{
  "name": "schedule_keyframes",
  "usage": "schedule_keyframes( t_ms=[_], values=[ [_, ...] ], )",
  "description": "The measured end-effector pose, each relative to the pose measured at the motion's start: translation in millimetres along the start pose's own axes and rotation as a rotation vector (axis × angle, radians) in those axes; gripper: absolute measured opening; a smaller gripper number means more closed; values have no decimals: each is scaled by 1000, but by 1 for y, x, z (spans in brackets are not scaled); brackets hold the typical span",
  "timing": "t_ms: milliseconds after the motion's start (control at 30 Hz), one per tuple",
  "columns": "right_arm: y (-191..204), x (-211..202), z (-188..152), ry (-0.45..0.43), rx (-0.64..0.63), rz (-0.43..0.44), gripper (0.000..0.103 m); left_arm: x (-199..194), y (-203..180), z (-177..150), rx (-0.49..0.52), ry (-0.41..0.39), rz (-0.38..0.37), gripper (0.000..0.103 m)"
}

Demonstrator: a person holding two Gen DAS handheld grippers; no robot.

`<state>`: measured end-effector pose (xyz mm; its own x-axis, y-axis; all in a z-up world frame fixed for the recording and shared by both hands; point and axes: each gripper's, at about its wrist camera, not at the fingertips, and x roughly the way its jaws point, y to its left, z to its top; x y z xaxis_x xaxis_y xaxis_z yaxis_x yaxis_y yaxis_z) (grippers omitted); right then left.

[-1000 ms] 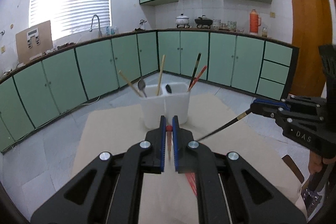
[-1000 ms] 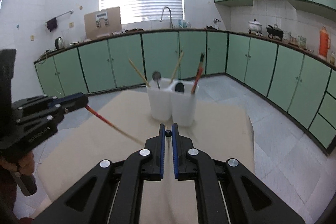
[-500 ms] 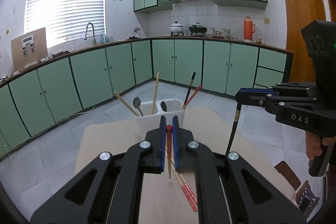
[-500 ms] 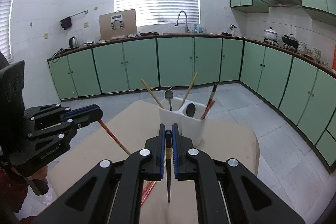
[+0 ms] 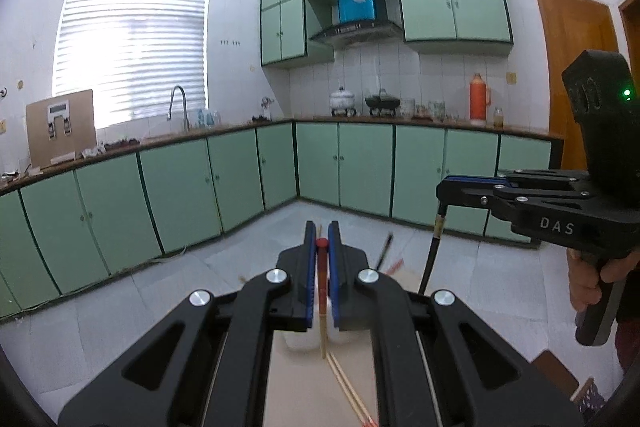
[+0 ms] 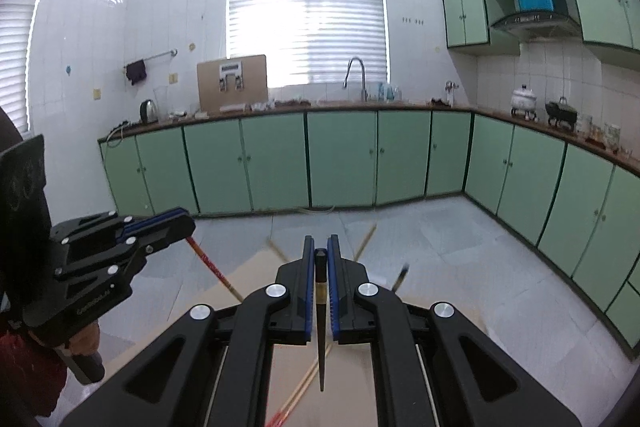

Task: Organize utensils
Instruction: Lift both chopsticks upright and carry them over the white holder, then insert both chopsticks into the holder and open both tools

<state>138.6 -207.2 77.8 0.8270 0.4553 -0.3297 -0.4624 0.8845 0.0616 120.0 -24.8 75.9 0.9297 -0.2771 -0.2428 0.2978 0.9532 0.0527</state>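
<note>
1. Nearest to me, my left claw (image 5: pixel 321 239) is clamped on a red-topped chopstick (image 5: pixel 321 291) close to its upper end — the pale lower part hangs straight down between the jaws toward the desk (image 5: pixel 304 379).
2. My right claw (image 6: pixel 320 251) is likewise clamped, on a black chopstick (image 6: pixel 320 327) gripped near its top; its thin tip points down over the desk. In the left wrist view that same stick hangs below the right claw, dark with a gold band.
3. Just beyond the hanging tips, a pair of pale chopsticks with red ends (image 5: pixel 348 383) lies loose on the tan desk — not yet collected.
4. I judge the step in hand to be the carry: one stick in each claw, lifted clear of the desk, on the way to the holder.
5. The white holder (image 5: pixel 298 341) sits right behind my left claw and is mostly hidden by it. I see only a patch of its wall, so I cannot tell its compartments apart from here.
6. Sticking up past the claws are blurred ends of what already stands in it: pale sticks (image 6: pixel 366 237) leaning outward, plus a dark stick (image 5: pixel 385 247) and a red one (image 5: pixel 394 267) on the right side.
7. The next move, as I read it, calls for bringing each tip above the holder's mouth, keeping the stick near upright, lowering it in, and only then letting go.
8. Farthest off, the green cabinets (image 5: pixel 240 183) run along the walls.
</note>
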Motion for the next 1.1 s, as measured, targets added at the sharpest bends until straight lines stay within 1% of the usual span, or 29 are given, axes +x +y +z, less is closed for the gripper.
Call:
schedule_keyframes(
  t_ms=[200, 267, 400, 467, 567, 700, 900, 1100],
  values=[
    [-12, 22, 40, -51, -7, -35, 6, 33, 9, 31, -3, -30, 10, 5],
    [-14, 33, 50, -56, -23, -55, 6, 48, 12, 38, -3, -37, 13, 5],
    [-22, 63, 58, -53, -24, -82, 6, 78, 16, 46, -9, -38, 20, 5],
    [-26, 77, 55, -52, -31, -100, 6, 97, 19, 45, -23, -19, 18, 5],
    [-38, 101, 44, -42, -17, -109, 6, 121, 24, 35, -37, 12, 18, 5],
    [-53, 128, 23, -10, 3, -125, 6, 150, 29, 18, -45, 63, 25, 5],
    [-72, 148, -4, 37, 57, -118, 6, 181, 36, -9, -48, 133, 32, 5],
    [-76, 158, -25, 98, 70, -104, 6, 201, 41, -31, -55, 201, 35, 5]
  ],
)
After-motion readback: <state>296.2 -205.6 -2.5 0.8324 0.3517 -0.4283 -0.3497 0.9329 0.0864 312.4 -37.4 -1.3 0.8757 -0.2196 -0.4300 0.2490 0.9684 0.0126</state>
